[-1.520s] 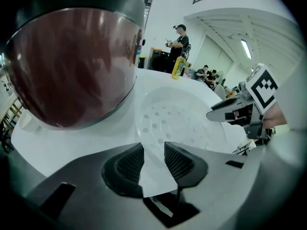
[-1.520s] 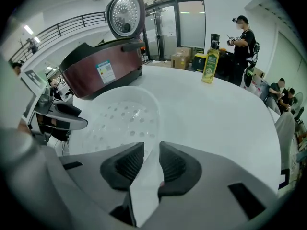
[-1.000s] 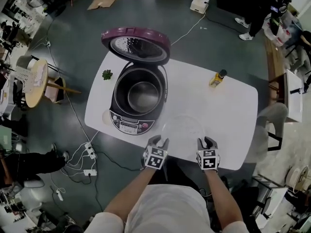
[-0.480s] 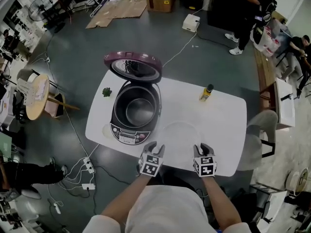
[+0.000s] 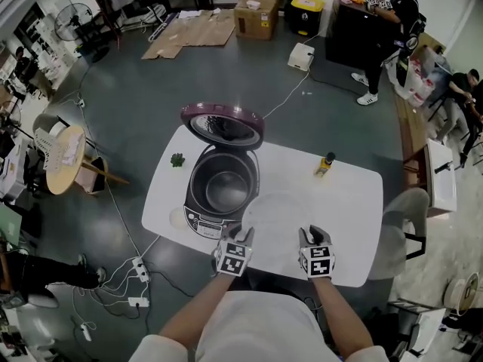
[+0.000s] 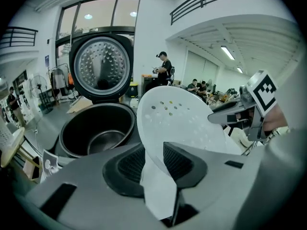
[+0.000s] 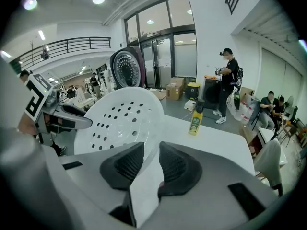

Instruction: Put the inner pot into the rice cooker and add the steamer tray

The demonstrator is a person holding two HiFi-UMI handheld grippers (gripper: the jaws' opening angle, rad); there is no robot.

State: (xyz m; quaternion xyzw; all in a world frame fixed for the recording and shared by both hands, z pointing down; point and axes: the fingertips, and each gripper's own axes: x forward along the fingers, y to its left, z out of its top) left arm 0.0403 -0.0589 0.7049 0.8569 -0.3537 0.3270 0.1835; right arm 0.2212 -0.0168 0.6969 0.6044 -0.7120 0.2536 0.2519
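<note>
Steamer tray should be levelled, centred over the inner pot already seated in the open rice cooker, then lowered evenly. Tray is held tilted above the bench, beside the cooker. Its rim is pinched on opposite sides by the left gripper fingers (just tightened slightly) and the right gripper fingers.

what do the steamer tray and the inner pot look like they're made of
The steamer tray looks like plastic: white, thin and slightly translucent, with small round punched holes. The inner pot is probably metal with a dark non-stick coating: the wall is matte dark grey, with a soft sheen on the bottom. The look alone cannot confirm the coating.
</note>
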